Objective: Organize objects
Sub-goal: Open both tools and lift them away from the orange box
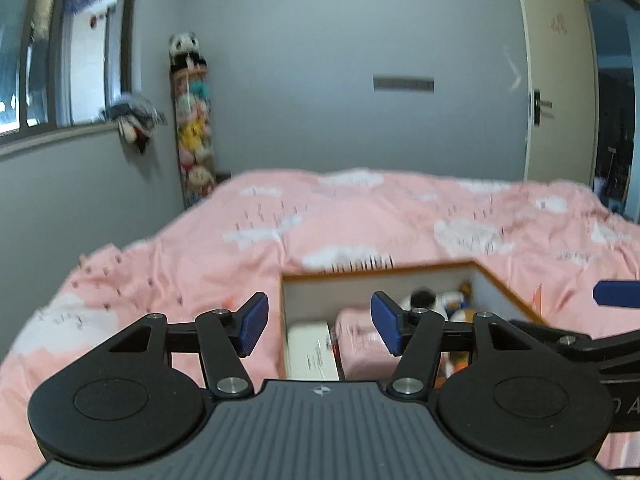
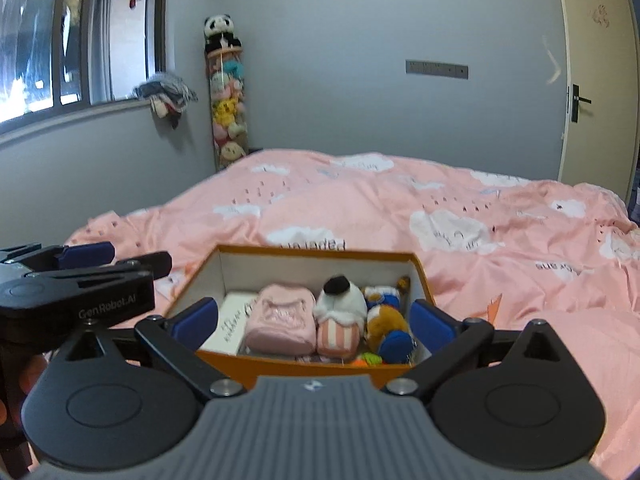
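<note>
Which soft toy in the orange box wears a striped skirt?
The white plush with the black cap, in the middle of the orange box: pink-and-white stripes; the pink pouch is plain, the orange plush wears blue.

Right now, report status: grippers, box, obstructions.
Left gripper open, empty. Right gripper open, empty, straddling orange box. Box on pink bedspread, packed with plush toys. Nothing in the way.

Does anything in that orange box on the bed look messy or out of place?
Nothing stands out. The orange box sits upright on the pink bedspread, with the pink pouch, striped plush and other toys packed side by side inside.
</note>
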Available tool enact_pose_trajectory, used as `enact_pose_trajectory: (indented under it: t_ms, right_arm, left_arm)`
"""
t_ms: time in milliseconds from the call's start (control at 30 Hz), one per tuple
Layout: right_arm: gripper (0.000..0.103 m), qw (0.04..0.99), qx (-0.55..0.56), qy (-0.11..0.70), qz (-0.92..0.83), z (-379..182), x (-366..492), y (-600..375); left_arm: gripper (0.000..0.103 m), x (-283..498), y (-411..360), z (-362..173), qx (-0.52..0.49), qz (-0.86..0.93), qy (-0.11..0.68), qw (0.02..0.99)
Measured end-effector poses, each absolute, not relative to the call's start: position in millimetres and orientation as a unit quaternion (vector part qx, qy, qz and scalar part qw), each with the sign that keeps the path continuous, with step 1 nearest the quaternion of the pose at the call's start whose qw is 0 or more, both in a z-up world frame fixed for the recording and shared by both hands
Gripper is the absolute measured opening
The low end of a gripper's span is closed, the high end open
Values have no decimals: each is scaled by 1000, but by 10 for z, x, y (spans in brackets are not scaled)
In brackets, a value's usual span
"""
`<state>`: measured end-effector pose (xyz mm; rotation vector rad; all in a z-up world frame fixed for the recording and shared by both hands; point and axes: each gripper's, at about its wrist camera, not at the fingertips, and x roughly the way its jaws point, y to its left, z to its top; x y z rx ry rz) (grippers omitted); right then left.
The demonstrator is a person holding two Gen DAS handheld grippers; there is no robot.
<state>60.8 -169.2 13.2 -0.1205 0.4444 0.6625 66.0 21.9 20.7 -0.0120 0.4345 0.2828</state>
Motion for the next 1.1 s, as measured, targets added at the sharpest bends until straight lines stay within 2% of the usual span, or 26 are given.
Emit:
enact_pose_trajectory:
  t_ms: [467, 1100]
  right_arm:
    - [102, 908, -67, 301, 284, -365, 948, -1709]
    - [102, 904, -58, 304, 294, -380, 949, -1748]
  left_arm:
    - [67, 811, 237, -257, -38, 121, 314, 941]
    - [67, 771, 212, -183, -24, 115, 307, 945]
